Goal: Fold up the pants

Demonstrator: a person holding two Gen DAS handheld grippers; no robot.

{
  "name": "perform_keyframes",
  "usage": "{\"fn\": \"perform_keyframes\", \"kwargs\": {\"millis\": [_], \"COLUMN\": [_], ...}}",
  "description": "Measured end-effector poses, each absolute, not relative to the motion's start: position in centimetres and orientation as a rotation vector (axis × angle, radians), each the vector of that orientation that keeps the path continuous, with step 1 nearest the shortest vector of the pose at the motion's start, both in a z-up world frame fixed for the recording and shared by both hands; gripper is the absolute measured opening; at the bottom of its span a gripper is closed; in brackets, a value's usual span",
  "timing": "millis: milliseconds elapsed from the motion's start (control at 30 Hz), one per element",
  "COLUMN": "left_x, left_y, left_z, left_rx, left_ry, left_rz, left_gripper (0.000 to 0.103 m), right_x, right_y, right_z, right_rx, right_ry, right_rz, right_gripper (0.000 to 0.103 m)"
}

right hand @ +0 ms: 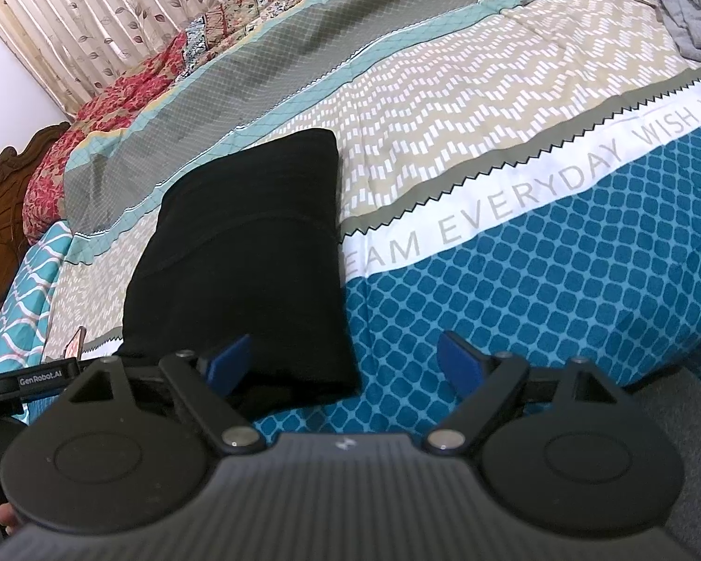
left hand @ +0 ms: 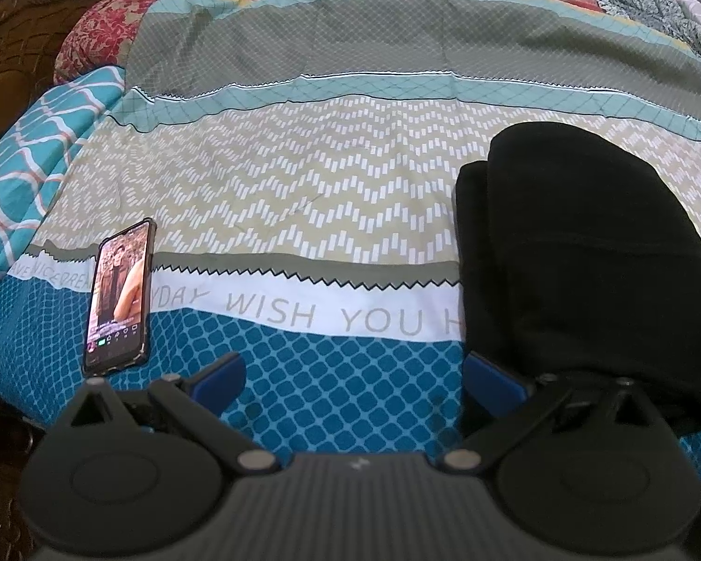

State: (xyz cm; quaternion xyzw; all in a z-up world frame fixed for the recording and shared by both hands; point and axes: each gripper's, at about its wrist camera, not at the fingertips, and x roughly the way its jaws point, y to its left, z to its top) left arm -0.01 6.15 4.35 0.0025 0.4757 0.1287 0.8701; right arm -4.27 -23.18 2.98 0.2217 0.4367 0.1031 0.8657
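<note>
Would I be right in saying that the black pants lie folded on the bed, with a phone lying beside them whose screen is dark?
Nearly: the phone beside the folded black pants on the bed has a lit screen showing a picture, as the left wrist view shows.

— Where on the bed (left hand: 332, 196)?
— Folded pants (left hand: 579, 252) on the bedspread (right hand: 490, 149), near the front edge, right of middle in the left wrist view.
— And the phone (left hand: 119, 297)?
— Flat on the same bedspread, well apart from the pants, to their left, close to the headboard (right hand: 4, 215) side.
— Behind?
— Quilt (left hand: 117, 28) bunched along the far edge, curtain (right hand: 84, 14) beyond it. Heap of clothes (right hand: 696, 18) at the far right corner.
— Grippers?
— Left gripper (left hand: 355, 383) just left of the pants' near end; right gripper (right hand: 346, 364) over their near right corner.
</note>
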Motion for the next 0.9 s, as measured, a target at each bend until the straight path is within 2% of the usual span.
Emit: {"fn": "perform_keyframes", "kwargs": {"millis": [900], "left_x": [0.42], "left_y": [6.14], "left_z": [4.18], "left_rx": [0.007], "left_ry": [1.014], "left_rz": [0.265], "left_gripper": [0.103], "right_x": [-4.35], "right_y": [-24.12], "right_z": [2.69], "right_rx": [0.505], "right_ry": [0.907], "right_rz": [0.178], "right_gripper": [0.088]}}
